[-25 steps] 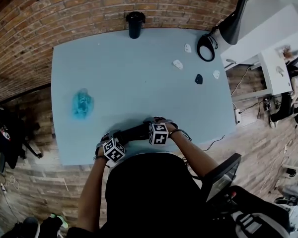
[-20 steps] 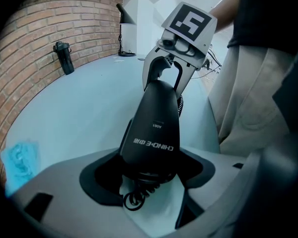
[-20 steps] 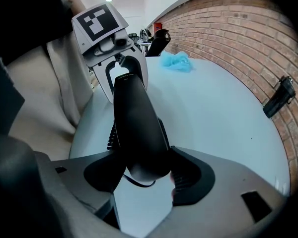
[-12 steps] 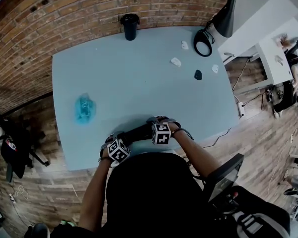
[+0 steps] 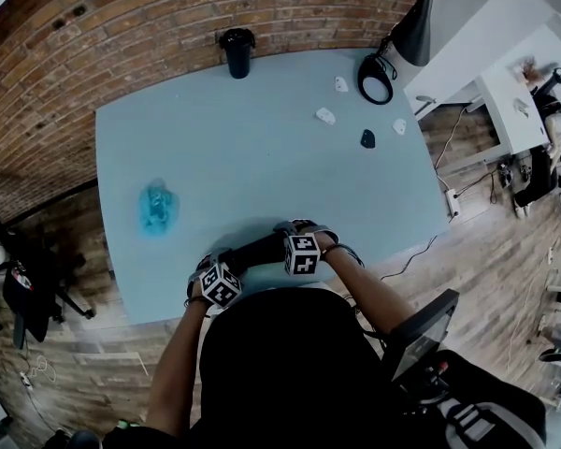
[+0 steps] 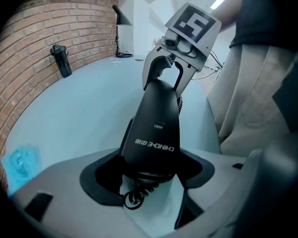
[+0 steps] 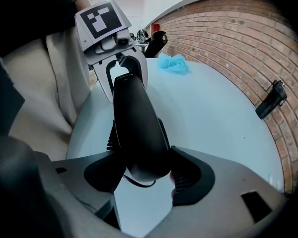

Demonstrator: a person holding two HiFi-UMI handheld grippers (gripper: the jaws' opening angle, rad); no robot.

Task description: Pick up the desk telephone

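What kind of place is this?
Likely an office or studio workspace: a pale blue table against a brick wall, a black desk lamp at its corner, and a corded telephone handset.

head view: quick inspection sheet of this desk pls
surface: pale blue table
job's things: black handset, one claw at each end
clutter: blue cloth, black flask, lamp base, small bits at the far right
grippers: left claw shut on handset; right claw shut on handset
cables: coiled cord at the handset; cable on the floor
surroundings: brick wall, wood floor, white desk
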